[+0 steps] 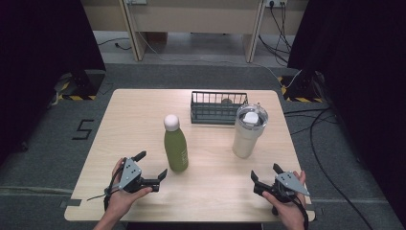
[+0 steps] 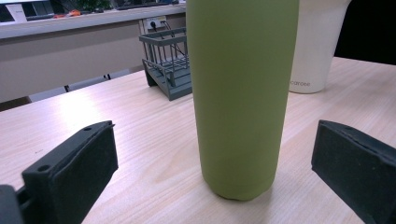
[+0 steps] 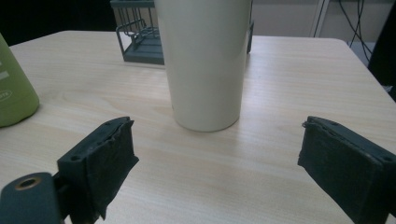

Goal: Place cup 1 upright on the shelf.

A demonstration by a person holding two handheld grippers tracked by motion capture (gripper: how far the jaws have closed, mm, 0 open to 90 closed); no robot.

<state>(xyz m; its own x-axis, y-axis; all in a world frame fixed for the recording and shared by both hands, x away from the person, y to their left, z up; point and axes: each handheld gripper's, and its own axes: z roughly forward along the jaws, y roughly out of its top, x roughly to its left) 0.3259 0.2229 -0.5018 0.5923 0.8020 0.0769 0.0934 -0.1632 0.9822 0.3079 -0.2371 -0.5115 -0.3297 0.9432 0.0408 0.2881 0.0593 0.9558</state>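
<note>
On the light wooden table (image 1: 143,115) stand three things — one green bottle (image 1: 175,143) with a white cap, one cream tumbler (image 1: 248,131) with a clear lid, and one dark wire basket (image 1: 218,106). The bottle is near the table's middle; the tumbler stands at about 3 o'clock from it, well apart, and the basket lies at about 1 o'clock from the bottle, just behind the tumbler at the far edge. A small brownish item lies in the basket, too small to tell.

There are two tongs, one in each hand. The left tongs (image 1: 152,168) sit at about 7 o'clock from the bottle, jaws spread wide and empty, the bottle just ahead of them, not touched. The right tongs (image 1: 265,175) sit at about 5 o'clock from the tumbler, also wide and empty.

In the left gripper view the tumbler's wall reads "carote" in small grey letters. On the floor left of the table a black "5" (image 1: 83,129) is marked.
</note>
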